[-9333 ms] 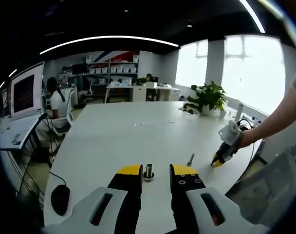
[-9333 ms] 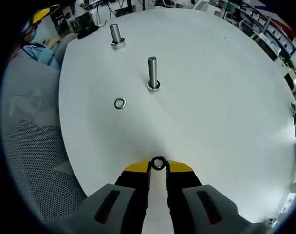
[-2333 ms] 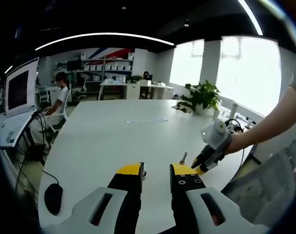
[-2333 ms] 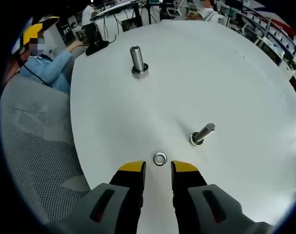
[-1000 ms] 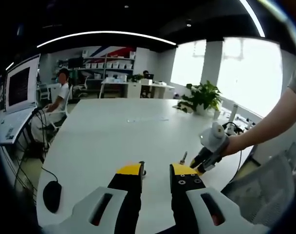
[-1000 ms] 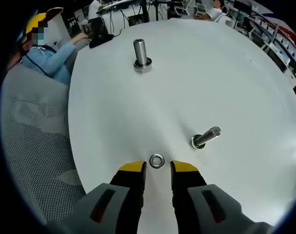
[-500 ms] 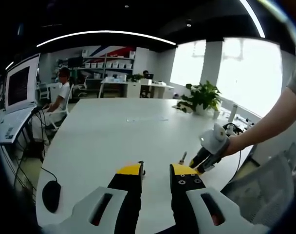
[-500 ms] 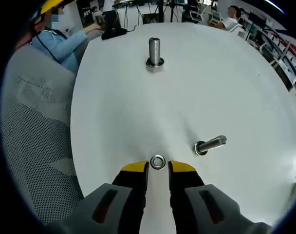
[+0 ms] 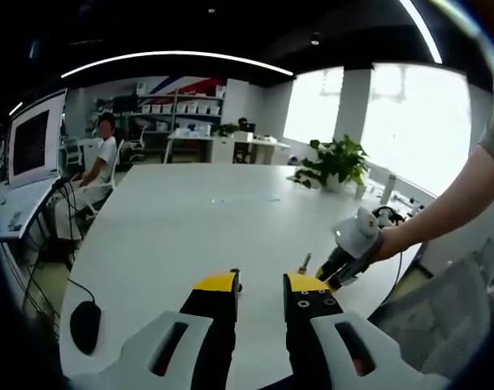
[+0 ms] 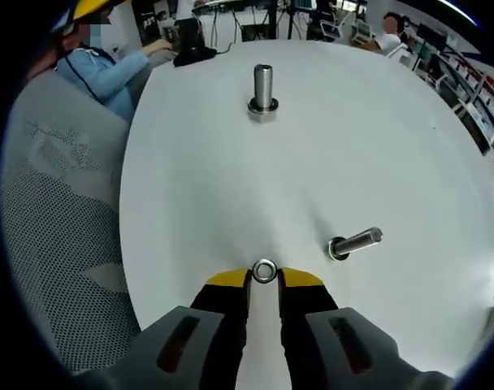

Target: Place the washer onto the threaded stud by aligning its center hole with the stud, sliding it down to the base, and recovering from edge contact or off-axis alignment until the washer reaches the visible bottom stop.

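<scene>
In the right gripper view a small metal washer (image 10: 264, 270) lies flat on the white table (image 10: 377, 122), pinched between the yellow fingertips of my right gripper (image 10: 264, 280), which is shut on it. A thin threaded stud (image 10: 357, 241) stands close to the right of it. A thicker stud (image 10: 263, 85) on a nut base stands farther off. My left gripper (image 9: 260, 283) is open and low over the table, with the thicker stud (image 9: 238, 282) peeking past its left finger. The thin stud (image 9: 305, 262) and my right gripper (image 9: 335, 276), held by a hand, are just to its right.
A grey mesh chair (image 10: 56, 211) stands at the table's edge beside the washer. A person in a blue sleeve (image 10: 109, 69) sits behind it. A black mouse (image 9: 84, 325) lies near the left edge, and a potted plant (image 9: 338, 162) stands at the far right.
My right gripper's jaws have narrowed from a clear gap around the washer to touching it on both sides. The left gripper has stayed still.
</scene>
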`<state>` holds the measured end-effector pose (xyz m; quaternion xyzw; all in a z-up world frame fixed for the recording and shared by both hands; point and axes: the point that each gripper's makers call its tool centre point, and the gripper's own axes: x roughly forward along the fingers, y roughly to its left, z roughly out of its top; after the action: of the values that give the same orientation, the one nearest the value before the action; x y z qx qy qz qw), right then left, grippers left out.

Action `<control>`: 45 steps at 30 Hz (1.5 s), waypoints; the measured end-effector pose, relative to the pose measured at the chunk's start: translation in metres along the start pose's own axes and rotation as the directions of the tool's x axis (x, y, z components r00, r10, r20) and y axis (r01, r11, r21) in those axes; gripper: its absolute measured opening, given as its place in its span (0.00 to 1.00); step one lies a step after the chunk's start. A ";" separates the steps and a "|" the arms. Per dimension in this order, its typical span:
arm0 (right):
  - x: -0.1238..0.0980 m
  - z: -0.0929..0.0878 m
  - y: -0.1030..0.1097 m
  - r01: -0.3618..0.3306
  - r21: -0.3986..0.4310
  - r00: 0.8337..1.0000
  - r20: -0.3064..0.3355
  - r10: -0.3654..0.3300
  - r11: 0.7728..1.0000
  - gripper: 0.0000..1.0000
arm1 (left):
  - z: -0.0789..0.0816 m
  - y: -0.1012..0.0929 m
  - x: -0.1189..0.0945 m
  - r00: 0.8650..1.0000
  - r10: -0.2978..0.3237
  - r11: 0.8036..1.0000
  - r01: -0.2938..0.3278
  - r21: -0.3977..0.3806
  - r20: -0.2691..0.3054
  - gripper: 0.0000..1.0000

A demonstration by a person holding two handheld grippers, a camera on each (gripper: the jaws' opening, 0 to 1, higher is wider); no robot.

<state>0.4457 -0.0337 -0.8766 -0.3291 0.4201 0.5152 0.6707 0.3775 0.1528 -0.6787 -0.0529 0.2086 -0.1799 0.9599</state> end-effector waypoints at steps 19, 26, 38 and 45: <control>-0.001 0.000 0.001 0.012 0.013 1.000 0.007 -0.012 1.000 0.14 | 0.002 0.004 -0.002 1.000 0.017 1.000 -0.017 -0.011 0.010 0.20; 0.000 0.000 -0.001 0.024 0.012 1.000 0.008 -0.024 1.000 0.14 | 0.002 0.005 -0.003 1.000 0.023 1.000 -0.023 -0.012 0.012 0.20; -0.003 -0.001 -0.006 0.042 0.024 0.999 0.002 -0.042 0.999 0.13 | 0.002 0.004 -0.003 1.000 0.024 1.000 -0.023 -0.009 0.012 0.20; -0.007 0.002 -0.007 0.048 0.022 0.999 0.008 -0.049 0.999 0.13 | 0.003 0.005 -0.003 1.000 0.026 1.000 -0.026 -0.010 0.016 0.20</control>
<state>0.4516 -0.0366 -0.8691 -0.3298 0.4146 0.4956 0.6883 0.3776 0.1588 -0.6758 -0.0563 0.2022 -0.1660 0.9635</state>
